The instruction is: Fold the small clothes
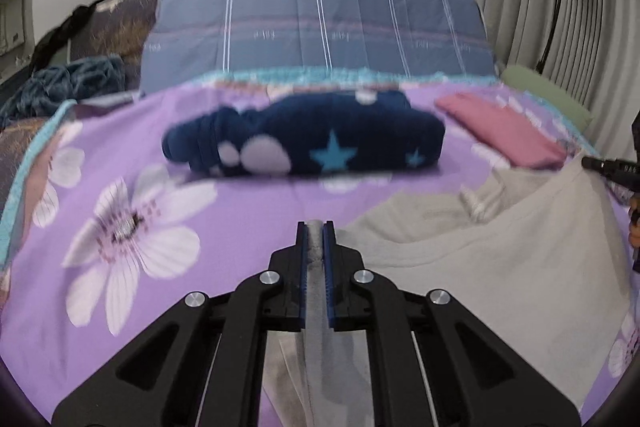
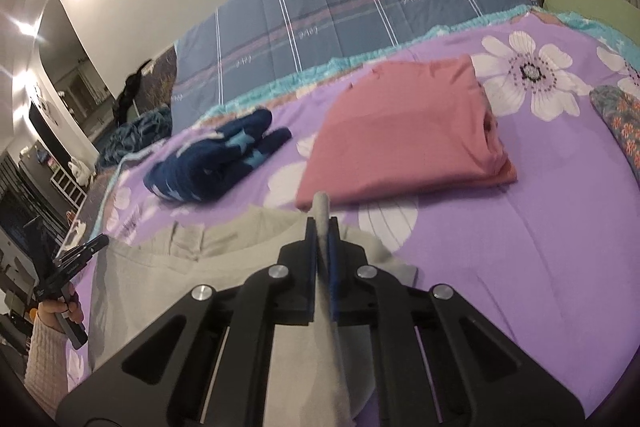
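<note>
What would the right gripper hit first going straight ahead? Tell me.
Likely the folded pink garment: it lies just beyond the right gripper, which is shut on the grey garment. Depth is hard to judge.

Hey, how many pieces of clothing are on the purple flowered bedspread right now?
3. A grey garment nearest, pinched by both grippers; a folded pink one beyond it; a navy star-print one farther left. A patterned fabric at the right edge may be another.

A purple bedspread printed with white flowers is covering the bed, its turquoise trim running along the far edge. A blue-grey striped quilt is leaning against the pale wall behind it. A green pillow is lying at the corner, and a dark teal blanket is bunching up beside the bed.
</note>
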Motion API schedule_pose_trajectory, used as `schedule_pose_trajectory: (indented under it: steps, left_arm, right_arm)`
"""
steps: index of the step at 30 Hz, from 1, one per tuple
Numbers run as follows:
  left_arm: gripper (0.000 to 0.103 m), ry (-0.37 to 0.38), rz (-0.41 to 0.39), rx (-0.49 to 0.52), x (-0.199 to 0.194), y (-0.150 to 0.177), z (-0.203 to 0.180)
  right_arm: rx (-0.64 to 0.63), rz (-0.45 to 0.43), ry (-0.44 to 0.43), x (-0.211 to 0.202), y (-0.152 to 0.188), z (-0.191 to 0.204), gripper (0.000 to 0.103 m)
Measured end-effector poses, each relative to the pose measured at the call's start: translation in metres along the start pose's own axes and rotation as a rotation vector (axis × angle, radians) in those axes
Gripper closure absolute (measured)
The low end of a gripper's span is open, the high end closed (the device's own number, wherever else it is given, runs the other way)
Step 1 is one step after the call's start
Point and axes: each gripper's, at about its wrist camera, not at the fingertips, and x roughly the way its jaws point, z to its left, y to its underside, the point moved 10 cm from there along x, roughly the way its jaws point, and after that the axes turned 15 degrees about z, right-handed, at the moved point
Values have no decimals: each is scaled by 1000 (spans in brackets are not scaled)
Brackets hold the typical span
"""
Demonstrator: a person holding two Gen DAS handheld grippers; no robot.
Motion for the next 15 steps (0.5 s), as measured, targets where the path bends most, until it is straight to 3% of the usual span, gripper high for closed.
schedule_pose_trajectory:
  steps: [6,9,11,12,15]
  left_arm:
    - [96,-41,-14,-53,12,-30,16]
    - [95,-77,115,-76,56,-19,25]
    - [94,-91,149,-87,67,-7,27]
    - [92,-76,137,-100,62,-2,27]
    - [68,-31,85,-141,27,16,30]
  right_arm:
    - [46,-17,28,13,-27,-17,98]
    - [70,62,72,44,-26,-31,93]
    - [111,99,91,53,-16,-42,93]
    - [122,101,70,50,-9,-43,93]
    - [102,90,79,27,13,-44,88]
